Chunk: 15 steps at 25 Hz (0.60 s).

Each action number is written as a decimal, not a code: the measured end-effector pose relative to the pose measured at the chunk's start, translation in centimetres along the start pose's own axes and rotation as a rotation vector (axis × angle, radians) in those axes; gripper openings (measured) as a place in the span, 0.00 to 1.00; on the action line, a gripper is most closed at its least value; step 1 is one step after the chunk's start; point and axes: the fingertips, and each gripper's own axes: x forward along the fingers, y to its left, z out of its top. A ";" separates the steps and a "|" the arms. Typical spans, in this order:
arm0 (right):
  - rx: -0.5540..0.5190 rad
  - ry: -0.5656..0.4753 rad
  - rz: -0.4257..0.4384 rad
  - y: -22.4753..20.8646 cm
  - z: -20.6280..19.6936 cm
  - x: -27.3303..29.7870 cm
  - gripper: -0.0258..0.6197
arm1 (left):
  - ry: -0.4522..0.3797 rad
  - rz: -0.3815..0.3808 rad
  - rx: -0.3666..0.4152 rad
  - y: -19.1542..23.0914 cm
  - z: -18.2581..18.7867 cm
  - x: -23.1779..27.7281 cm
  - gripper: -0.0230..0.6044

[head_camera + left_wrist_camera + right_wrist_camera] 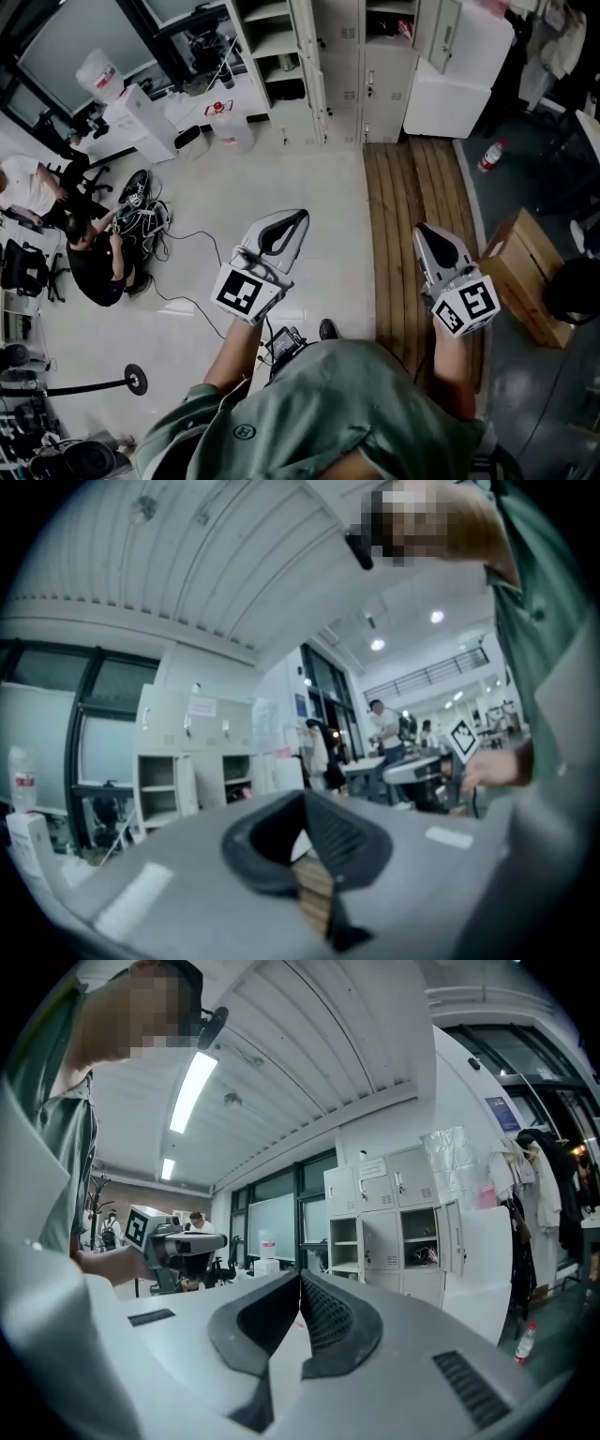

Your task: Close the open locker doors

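Grey-white lockers [386,94]: doors [306,47] open, well ahead of both tongs.
Left tongs [300,216]: tips together, holding nothing.
Right tongs [422,228]: tips together, holding nothing.

lockers [380,89] off-white, 12 o'clock | floor planks [412,216] brown stripes | left gripper [302,216], right gripper [422,228] white, cubes [248,292] black-white squares | shirt [347,412] green | box [525,267] tan
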 end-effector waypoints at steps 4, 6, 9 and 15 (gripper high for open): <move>0.007 -0.003 -0.001 -0.3 -0.2 3.6 0.05 | 0.004 -0.009 -0.003 2.9 -0.9 0.8 0.03; 0.008 0.006 0.011 -0.4 -0.4 5.1 0.05 | 0.002 -0.008 -0.015 4.1 -1.3 1.2 0.03; 0.002 0.023 0.023 -1.4 -0.6 6.7 0.05 | 0.011 -0.011 -0.036 5.2 -2.2 2.5 0.03; 0.010 0.023 0.035 -5.5 -0.6 10.6 0.05 | 0.025 0.005 -0.047 8.3 -3.5 6.4 0.03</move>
